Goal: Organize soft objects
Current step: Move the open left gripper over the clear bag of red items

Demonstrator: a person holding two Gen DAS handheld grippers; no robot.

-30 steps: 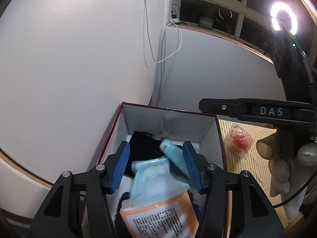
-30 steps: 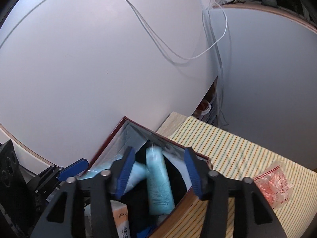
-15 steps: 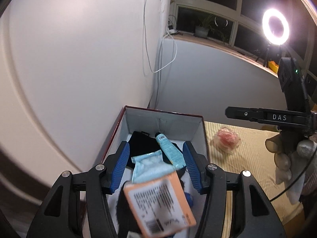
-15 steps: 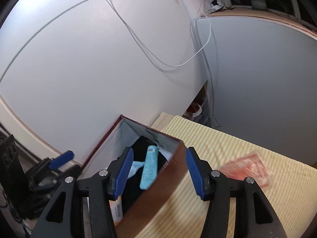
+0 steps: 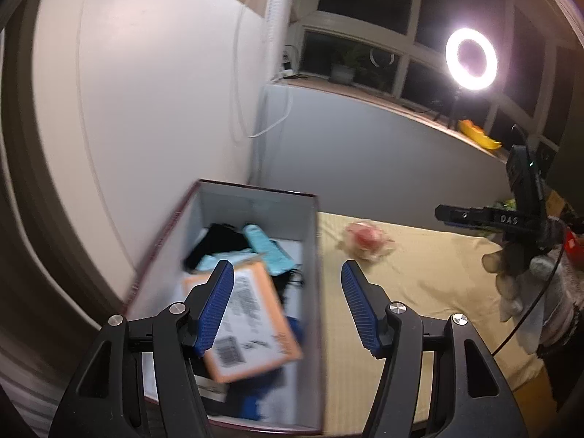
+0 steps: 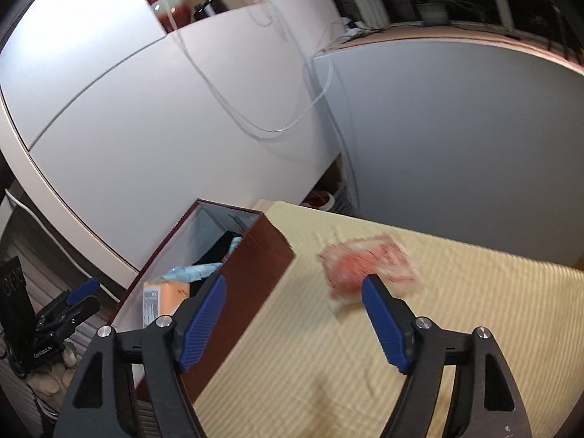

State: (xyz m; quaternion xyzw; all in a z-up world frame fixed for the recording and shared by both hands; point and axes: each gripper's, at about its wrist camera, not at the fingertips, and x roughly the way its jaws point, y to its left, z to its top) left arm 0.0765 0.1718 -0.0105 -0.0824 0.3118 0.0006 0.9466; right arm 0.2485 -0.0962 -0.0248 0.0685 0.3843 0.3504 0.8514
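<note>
A dark red box (image 5: 317, 262) (image 6: 255, 255) stands at the left end of the yellow striped cloth (image 5: 419, 281) (image 6: 365, 346). Inside it lie an orange-and-white packet (image 5: 252, 317) (image 6: 166, 299), a light blue tube (image 5: 266, 248), a pale blue pouch (image 6: 189, 272) and black fabric (image 5: 219, 241). A clear bag with red contents (image 5: 365, 242) (image 6: 365, 268) lies on the cloth to the right of the box. My left gripper (image 5: 286, 306) hangs above the box's right wall, jaws opening, nothing between them. My right gripper (image 6: 294, 323) is over the cloth short of the bag, jaws opening and empty.
White cabinet panels and a grey wall rise behind the box, with loose white cables hanging. A ring light (image 5: 471, 59) glows at the window. A gloved hand (image 5: 518, 273) holds the right gripper at the left wrist view's right edge.
The orange packet has left my left gripper and lies in the box. Both grippers have pulled back and swung right, away from the box. The right jaws have widened, and the bag now lies ahead of them.
</note>
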